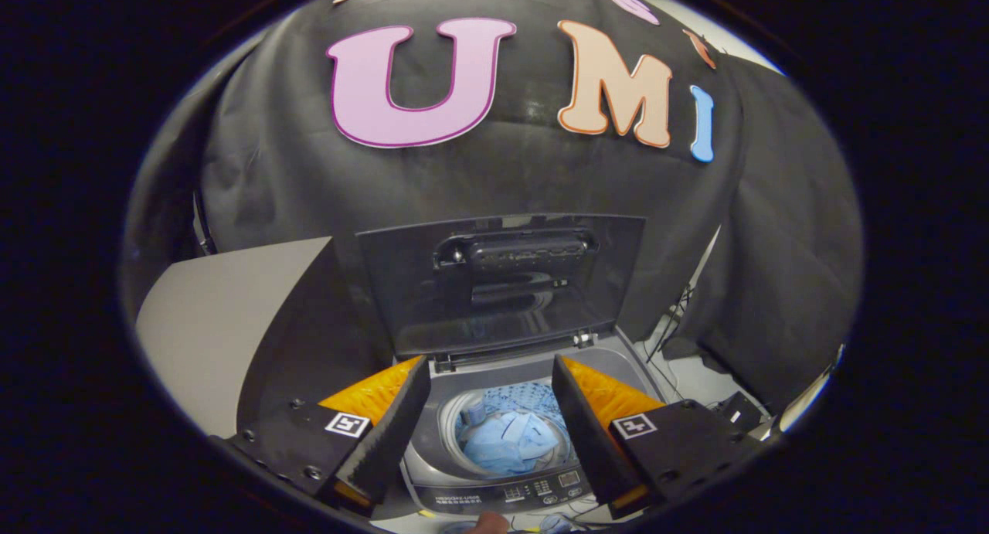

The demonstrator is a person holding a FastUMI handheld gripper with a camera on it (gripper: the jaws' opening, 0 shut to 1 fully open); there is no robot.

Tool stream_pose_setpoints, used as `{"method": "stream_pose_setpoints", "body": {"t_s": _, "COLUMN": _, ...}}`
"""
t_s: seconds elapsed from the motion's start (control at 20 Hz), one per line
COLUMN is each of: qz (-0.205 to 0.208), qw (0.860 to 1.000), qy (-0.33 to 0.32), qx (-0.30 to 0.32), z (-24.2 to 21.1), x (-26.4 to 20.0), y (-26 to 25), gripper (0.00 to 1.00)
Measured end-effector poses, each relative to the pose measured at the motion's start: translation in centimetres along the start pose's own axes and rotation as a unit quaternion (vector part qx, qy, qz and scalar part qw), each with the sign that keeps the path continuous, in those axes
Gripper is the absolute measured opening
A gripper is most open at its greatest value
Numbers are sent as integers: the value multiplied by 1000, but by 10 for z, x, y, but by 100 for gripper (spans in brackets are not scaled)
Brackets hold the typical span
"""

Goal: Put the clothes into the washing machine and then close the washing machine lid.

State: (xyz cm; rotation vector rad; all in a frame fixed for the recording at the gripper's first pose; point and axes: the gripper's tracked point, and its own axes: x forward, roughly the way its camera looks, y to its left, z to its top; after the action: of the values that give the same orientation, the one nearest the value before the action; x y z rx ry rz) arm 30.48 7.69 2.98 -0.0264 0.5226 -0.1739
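Note:
A grey top-loading washing machine (618, 368) stands below and ahead of my fingers. Its dark lid (502, 283) is raised upright behind the drum, with a handle near its top edge. Light blue clothes (514, 437) lie inside the round drum, seen between my two fingers. My gripper (491, 383) hangs above the drum, open, with nothing between its fingers. The control panel (533, 489) runs along the machine's near edge.
A grey board (216, 325) leans to the left of the machine. Black cloth hangs behind and to the right. Cables (676, 318) and a dark box (738, 410) lie on the pale floor at the right. A fingertip (488, 523) shows just below the panel.

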Motion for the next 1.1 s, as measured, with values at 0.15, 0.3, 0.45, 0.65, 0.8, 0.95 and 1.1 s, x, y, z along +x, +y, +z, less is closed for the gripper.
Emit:
{"method": "stream_pose_setpoints", "body": {"t_s": 0.15, "qz": 3, "qw": 999, "qy": -35, "qx": -13, "z": 33, "x": 3, "y": 0, "gripper": 98}}
{"method": "stream_pose_setpoints", "body": {"t_s": 0.3, "qz": 30, "qw": 999, "qy": -45, "qx": -4, "z": 58, "x": 16, "y": 7, "gripper": 98}}
{"method": "stream_pose_setpoints", "body": {"t_s": 0.45, "qz": 35, "qw": 998, "qy": -58, "qx": -7, "z": 82, "x": 23, "y": 2, "gripper": 98}}
{"method": "stream_pose_setpoints", "body": {"t_s": 0.65, "qz": 78, "qw": 992, "qy": -93, "qx": 16, "z": 127, "x": 52, "y": 11, "gripper": 98}}
{"method": "stream_pose_setpoints", "body": {"t_s": 0.8, "qz": 99, "qw": 986, "qy": -129, "qx": 26, "z": 168, "x": 82, "y": 18, "gripper": 98}}
{"method": "stream_pose_setpoints", "body": {"t_s": 0.95, "qz": 94, "qw": 984, "qy": -152, "qx": 15, "z": 190, "x": 115, "y": 23, "gripper": 97}}
{"method": "stream_pose_setpoints", "body": {"t_s": 1.1, "qz": 118, "qw": 982, "qy": -145, "qx": -7, "z": 182, "x": 145, "y": 37, "gripper": 96}}
